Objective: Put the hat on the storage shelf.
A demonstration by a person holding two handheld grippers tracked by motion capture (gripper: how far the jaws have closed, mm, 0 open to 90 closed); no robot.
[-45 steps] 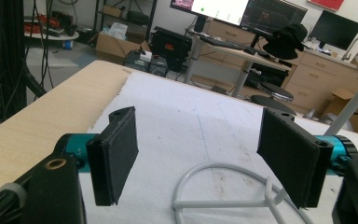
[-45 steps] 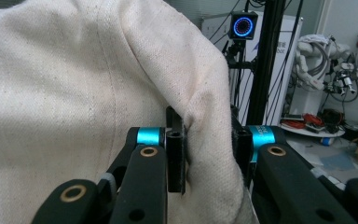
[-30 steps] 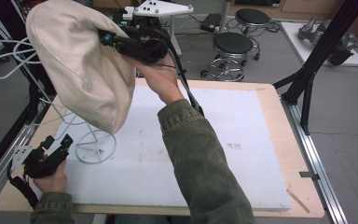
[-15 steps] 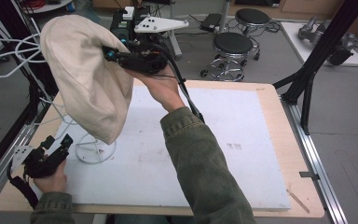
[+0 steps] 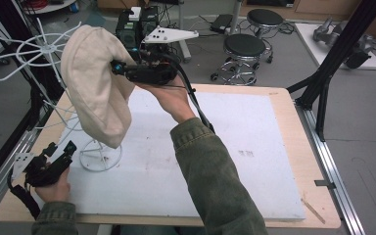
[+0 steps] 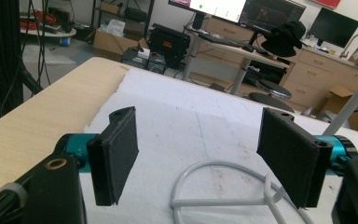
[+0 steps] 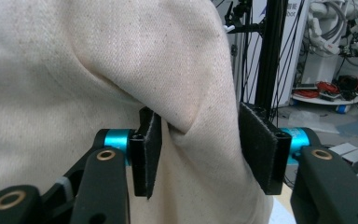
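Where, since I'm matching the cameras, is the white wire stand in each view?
High view: white wire stand at left, its base ring on the white pad, by the left tongs.
Left gripper view: base ring at bottom centre, between the open tongs.
Right gripper view: cannot tell; the cream hat, gripped by the right tongs, blocks it.
Shared landmark: the white pad.

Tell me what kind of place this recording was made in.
Most likely a robotics lab or workshop. Desks with lit monitors stand behind the table, a robot arm stands among cabling in the right gripper view, and round stools sit on a cable-strewn floor.
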